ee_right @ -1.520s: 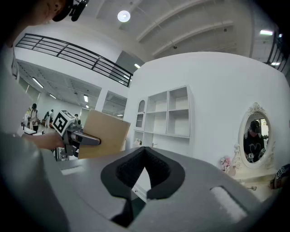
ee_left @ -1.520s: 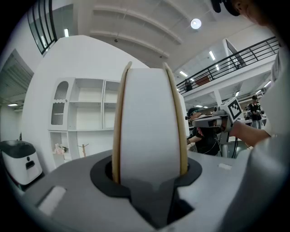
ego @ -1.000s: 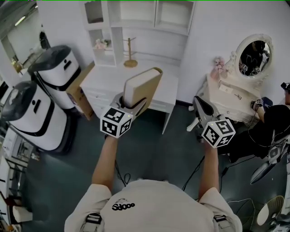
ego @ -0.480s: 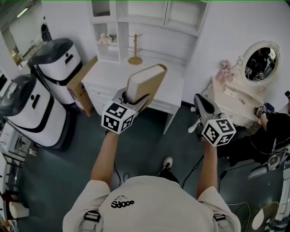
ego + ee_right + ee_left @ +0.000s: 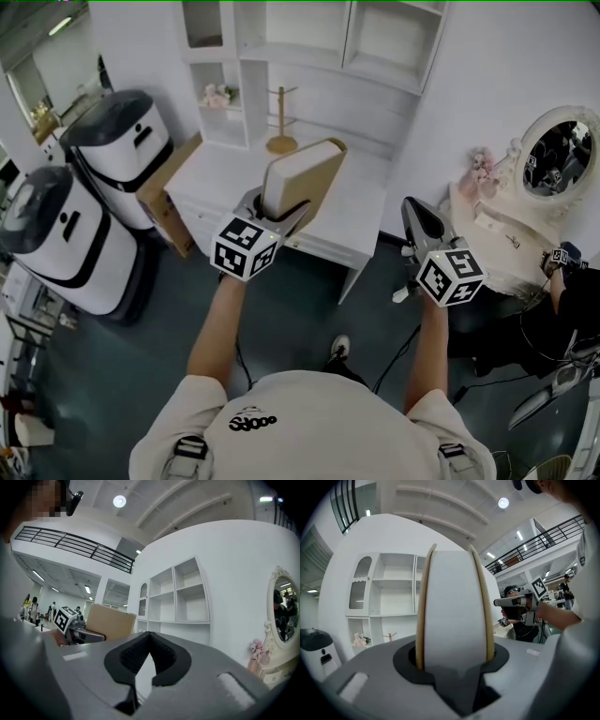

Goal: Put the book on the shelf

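A thick book [image 5: 300,178] with tan covers and white page edges stands upright in my left gripper [image 5: 272,208], which is shut on its lower end. In the left gripper view the book [image 5: 452,611] fills the middle, with both jaws pressed on its covers. It hangs over the front edge of a white desk [image 5: 361,211]. Behind the desk rises a white shelf unit [image 5: 309,37] with open compartments, also seen past the book [image 5: 393,597]. My right gripper [image 5: 417,220] is held level to the right of the desk, shut and holding nothing [image 5: 147,660].
Two white-and-black machines [image 5: 112,141] [image 5: 56,234] stand at the left, with a cardboard panel [image 5: 164,192] leaning by the desk. A wooden stand [image 5: 279,141] sits at the desk's back. A vanity table with an oval mirror [image 5: 553,155] is at the right.
Both grippers have moved forward toward the desk and shelves, which now sit closer and lower in the head view. The book stays in the left gripper.
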A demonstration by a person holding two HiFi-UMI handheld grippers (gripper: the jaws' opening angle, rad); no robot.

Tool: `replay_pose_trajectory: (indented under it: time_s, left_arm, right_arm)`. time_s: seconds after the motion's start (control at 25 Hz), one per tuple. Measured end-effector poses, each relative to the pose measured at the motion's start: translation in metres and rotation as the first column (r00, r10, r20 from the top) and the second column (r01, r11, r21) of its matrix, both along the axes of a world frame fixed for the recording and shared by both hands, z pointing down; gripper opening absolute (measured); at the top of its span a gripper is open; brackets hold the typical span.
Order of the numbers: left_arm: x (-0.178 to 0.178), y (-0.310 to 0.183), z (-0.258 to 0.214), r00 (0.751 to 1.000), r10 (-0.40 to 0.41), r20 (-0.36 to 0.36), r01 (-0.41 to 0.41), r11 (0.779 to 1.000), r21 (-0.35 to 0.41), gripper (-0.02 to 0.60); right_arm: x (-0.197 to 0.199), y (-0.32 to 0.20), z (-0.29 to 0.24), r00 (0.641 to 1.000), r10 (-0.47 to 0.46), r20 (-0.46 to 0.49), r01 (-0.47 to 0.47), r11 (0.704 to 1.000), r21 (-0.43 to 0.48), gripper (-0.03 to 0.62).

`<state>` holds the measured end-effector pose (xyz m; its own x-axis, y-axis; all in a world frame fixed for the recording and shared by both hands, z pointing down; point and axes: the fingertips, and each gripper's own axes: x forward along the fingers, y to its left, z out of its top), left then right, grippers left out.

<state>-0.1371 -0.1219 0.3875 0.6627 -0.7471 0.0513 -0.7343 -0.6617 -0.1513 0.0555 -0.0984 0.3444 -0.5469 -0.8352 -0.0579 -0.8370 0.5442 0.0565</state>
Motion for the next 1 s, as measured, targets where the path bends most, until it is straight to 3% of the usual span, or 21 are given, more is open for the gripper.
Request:
replay_pose_trajectory:
  time_s: [0.56, 0.8, 1.0]
  left_arm:
    - [0.113, -0.166, -0.018, 0.997, -0.076, 0.015, 0.077, 0.996, -0.034, 0.236]
    - [0.134, -0.204, -0.012, 0.994, -0.112, 0.015, 0.112, 0.992, -0.051, 0.236]
    - [0.132, -0.235, -0.017, 0.992, -0.126, 0.03, 0.127, 0.991, -0.035, 0.236]
  right_arm:
    - [0.113, -0.185, -0.015, 0.995, -0.101, -0.002, 0.101, 0.994, -0.047, 0.002]
    - [0.137, -0.238, -0.009, 0.99, -0.138, 0.009, 0.138, 0.988, -0.067, 0.002]
    - [0.145, -0.272, -0.013, 0.994, -0.112, -0.002, 0.112, 0.992, -0.052, 0.002]
